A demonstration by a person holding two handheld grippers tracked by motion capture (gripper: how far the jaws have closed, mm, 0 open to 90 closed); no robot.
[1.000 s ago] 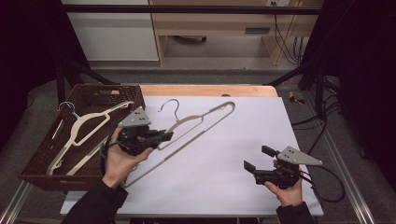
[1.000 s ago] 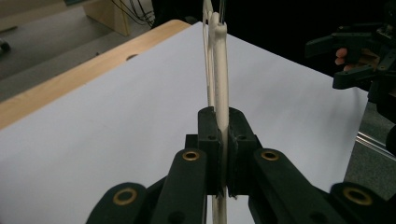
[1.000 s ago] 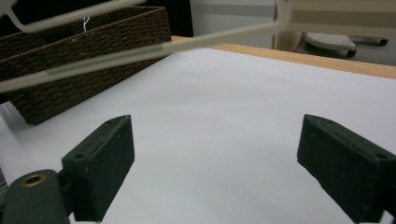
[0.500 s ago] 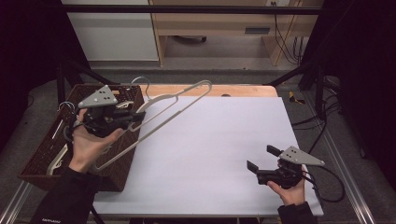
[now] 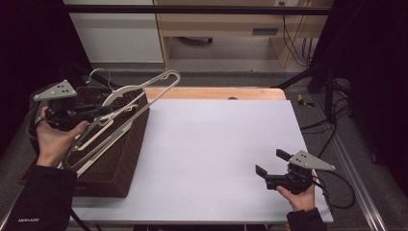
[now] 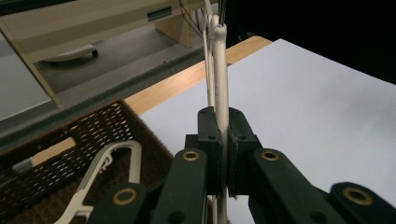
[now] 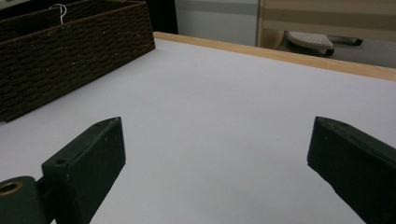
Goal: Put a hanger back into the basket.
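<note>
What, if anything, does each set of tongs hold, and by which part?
The left tongs are shut on the cream hanger, gripping one thin bar of its frame. The right tongs stand open and hold nothing.

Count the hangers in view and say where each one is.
2. One hanger is clamped in the left tongs, held above the wicker basket. Another hanger lies inside the basket. More may be hidden under the held one and the hand.
</note>
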